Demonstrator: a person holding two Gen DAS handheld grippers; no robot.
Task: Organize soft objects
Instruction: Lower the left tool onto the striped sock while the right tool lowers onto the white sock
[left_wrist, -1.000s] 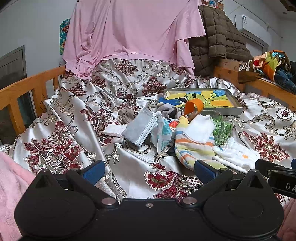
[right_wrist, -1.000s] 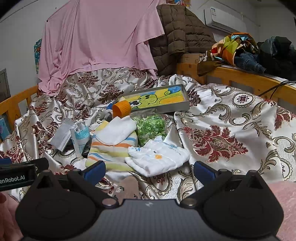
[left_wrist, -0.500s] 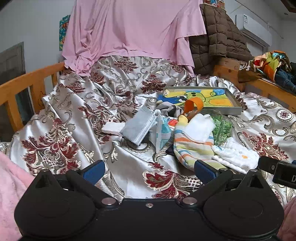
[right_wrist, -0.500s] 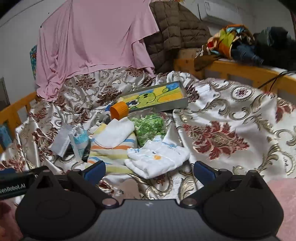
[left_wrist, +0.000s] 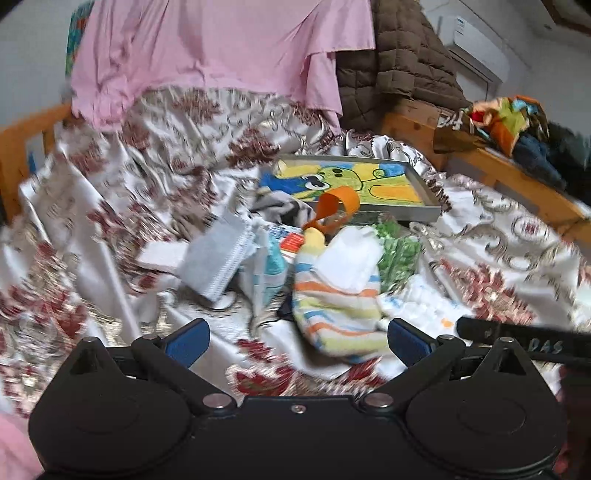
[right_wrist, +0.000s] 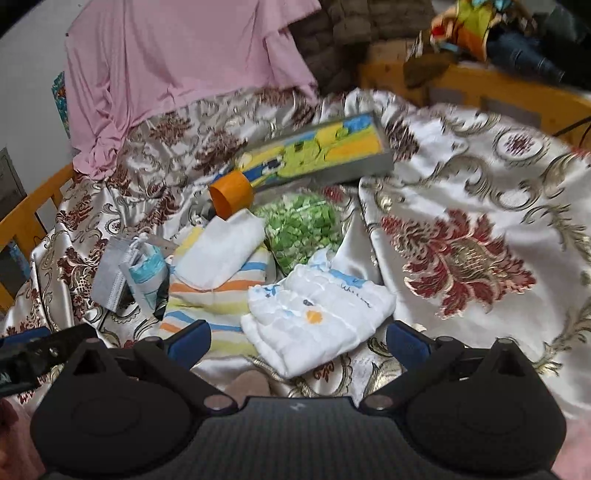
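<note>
A pile of soft things lies on the floral satin bedspread (right_wrist: 461, 206). A striped cloth (left_wrist: 336, 314) (right_wrist: 218, 295) carries a folded white cloth (left_wrist: 351, 258) (right_wrist: 221, 251). Beside it lies a white printed cloth (right_wrist: 317, 314) (left_wrist: 424, 310). Left of these sit a grey face mask (left_wrist: 218, 258) (right_wrist: 107, 280) and a blue-white packet (left_wrist: 273, 269) (right_wrist: 147, 273). My left gripper (left_wrist: 297, 341) is open, low in front of the striped cloth. Over the near edge of the white printed cloth, my right gripper (right_wrist: 297, 339) stands open. Neither holds anything.
A grey tray with a cartoon picture (left_wrist: 428, 210) (right_wrist: 373, 166) lies behind the pile, an orange cup (right_wrist: 231, 194) (left_wrist: 338, 208) and a bag of green bits (right_wrist: 303, 229) in front of it. Pink cloth (left_wrist: 207, 51) hangs behind. Wooden bed rails (right_wrist: 29, 218) border both sides.
Both grippers have moved forward and closer to the pile, the views now blurred by motion. The right one has tilted down over the white printed cloth. Jaws stay open.
</note>
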